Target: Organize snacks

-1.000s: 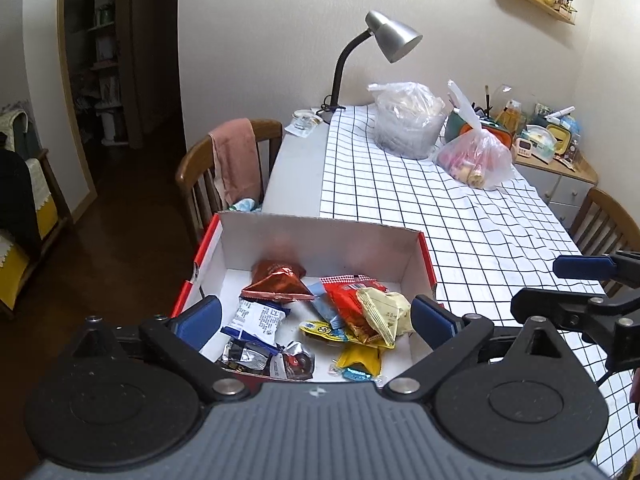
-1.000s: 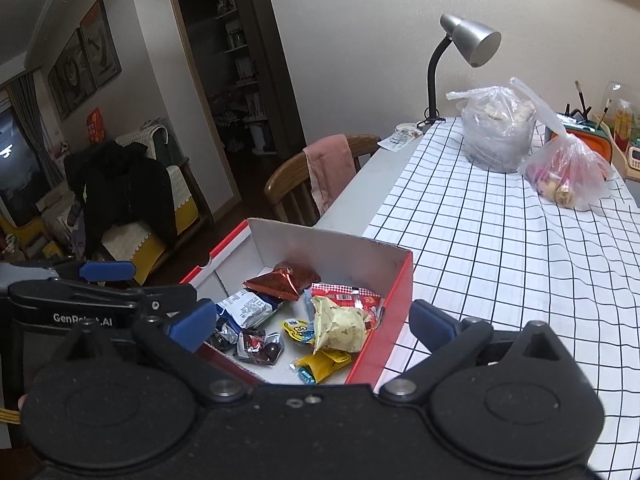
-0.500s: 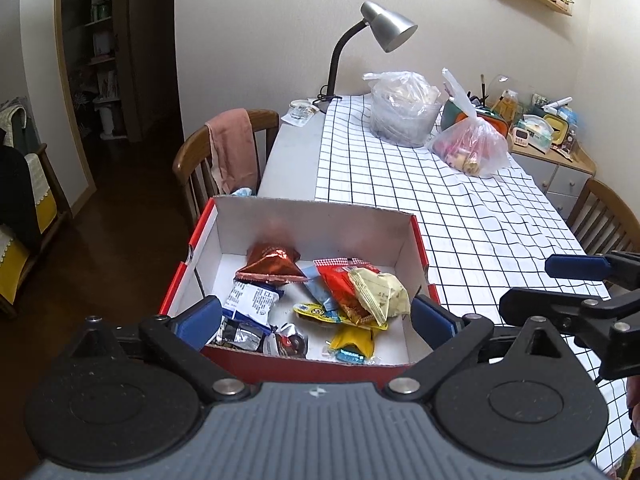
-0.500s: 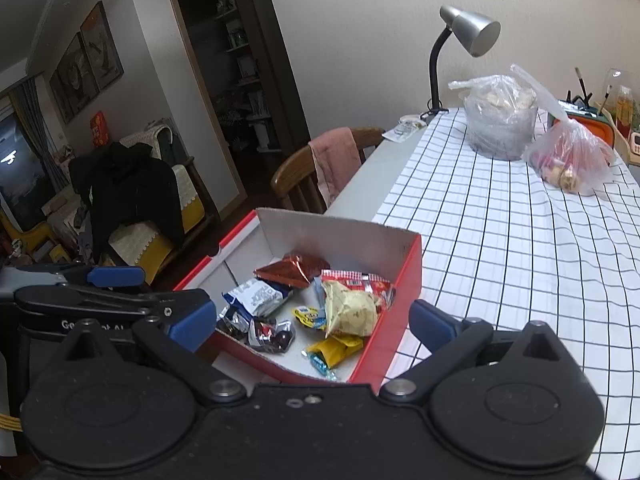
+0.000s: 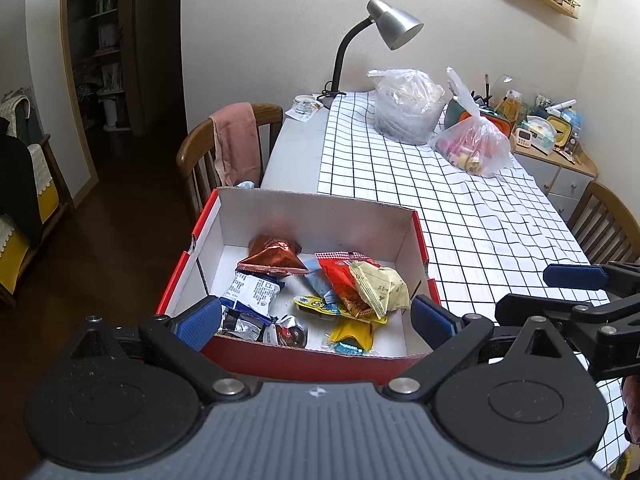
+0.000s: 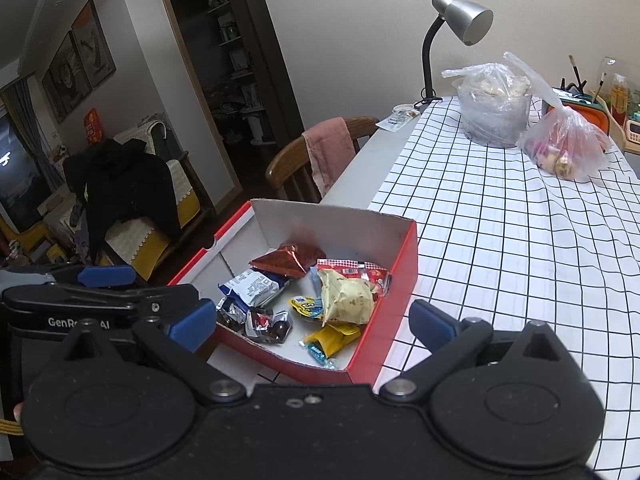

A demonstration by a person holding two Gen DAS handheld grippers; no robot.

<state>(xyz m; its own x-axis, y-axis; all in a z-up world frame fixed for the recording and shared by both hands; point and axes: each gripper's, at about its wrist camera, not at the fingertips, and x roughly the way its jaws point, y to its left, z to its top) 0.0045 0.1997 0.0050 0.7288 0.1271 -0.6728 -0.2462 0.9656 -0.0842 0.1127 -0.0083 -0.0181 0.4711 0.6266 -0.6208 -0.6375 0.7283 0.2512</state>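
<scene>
Left wrist view: left gripper (image 5: 316,322) spread wide, nothing held, blue fingertips (image 5: 199,322) on either side of the near end of a red box (image 5: 304,358) with white inner walls. Box sitting at the near left corner of the table, partly on the black-and-white checked cloth (image 5: 460,216). Inside, loose snacks: shiny red-brown foil packet (image 5: 274,258) toward the far wall, blue-and-white packet (image 5: 254,294) on the left, red packet (image 5: 344,286) with a pale yellow bag (image 5: 380,288) lying on top of it, yellow wrappers (image 5: 352,330) and small silver wrappers (image 5: 244,324) near the front wall. Right gripper (image 5: 576,292) visible at the right edge, above the cloth, beside the box and apart from it.

Right wrist view: right gripper (image 6: 310,326) also wide open and empty, fingertips (image 6: 430,322) astride the near right corner of the same box (image 6: 394,284). Left gripper (image 6: 104,292) seen side-on at the left, just beside the box's left edge.

Farther along the table: clear bag (image 5: 408,106) over a tub, second bag (image 5: 476,148) with pinkish contents, silver desk lamp (image 5: 394,26) at the far end. Wooden chair (image 5: 224,152) with a pink towel (image 5: 236,142) draped over its back, to the left of the table.
</scene>
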